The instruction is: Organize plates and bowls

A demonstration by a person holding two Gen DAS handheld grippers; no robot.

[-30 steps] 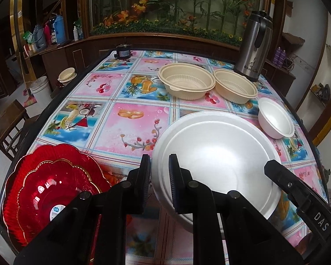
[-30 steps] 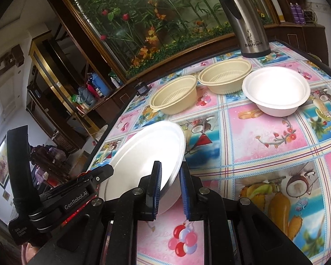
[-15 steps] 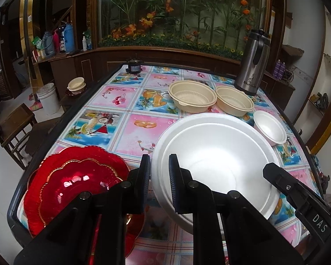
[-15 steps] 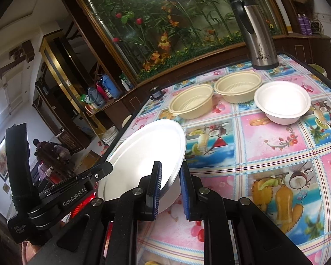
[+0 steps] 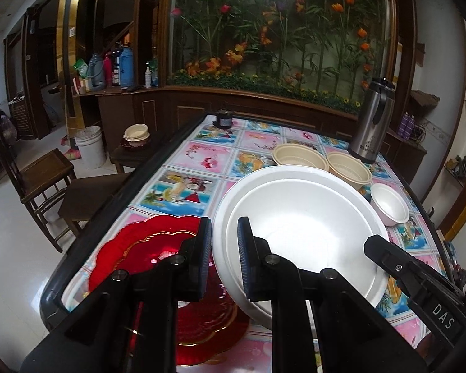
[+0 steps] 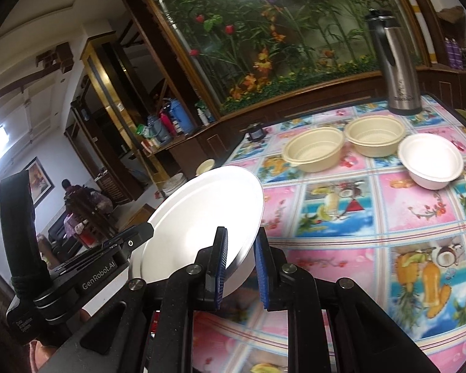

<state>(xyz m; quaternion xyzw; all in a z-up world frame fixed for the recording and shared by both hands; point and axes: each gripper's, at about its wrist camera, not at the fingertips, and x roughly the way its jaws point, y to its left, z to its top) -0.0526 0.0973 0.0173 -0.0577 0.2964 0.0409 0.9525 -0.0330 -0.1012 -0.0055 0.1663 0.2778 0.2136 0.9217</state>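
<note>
White foam bowl [image 5: 298, 227] lifted higher off table [image 5: 183, 168] vs 1 s ago; left tool [image 5: 223, 242] & right tool [image 6: 239, 248] each clamp its rim, ready to relocate.

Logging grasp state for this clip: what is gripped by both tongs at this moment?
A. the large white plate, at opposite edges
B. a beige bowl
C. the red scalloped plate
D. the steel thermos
A: the left tongs and right tongs each clamp the rim of the large white plate, held above the table.
</note>
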